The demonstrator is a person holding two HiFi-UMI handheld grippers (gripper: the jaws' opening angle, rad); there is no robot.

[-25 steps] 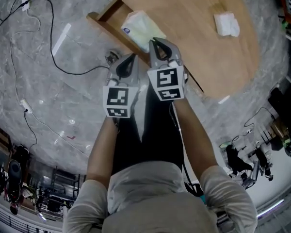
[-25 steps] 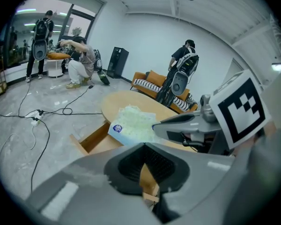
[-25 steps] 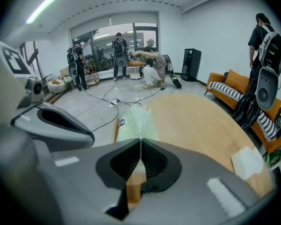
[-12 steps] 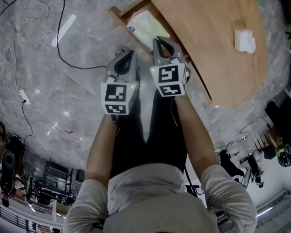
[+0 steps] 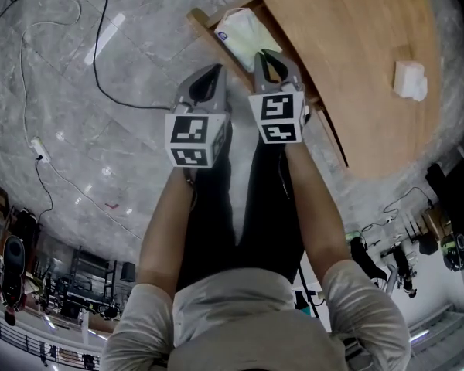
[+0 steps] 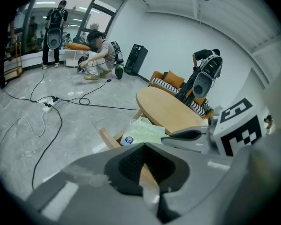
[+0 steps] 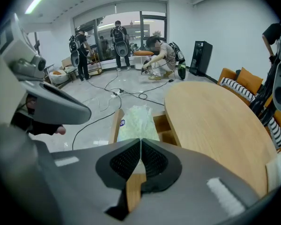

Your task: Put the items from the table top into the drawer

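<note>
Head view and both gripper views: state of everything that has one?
drawer: pulled open, out from under the table
green packet: lying in the drawer
white packet: on the table top, not yet put away
left tongs: shut, empty
right tongs: shut, empty

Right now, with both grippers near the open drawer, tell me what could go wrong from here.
1. Both the left gripper and right gripper are shut; reaching shut could nudge the white packet off the table edge it lies near.
2. The open drawer juts out by the person's legs; a knock might jolt it.
3. A cable trails across the floor, a possible trip.
</note>
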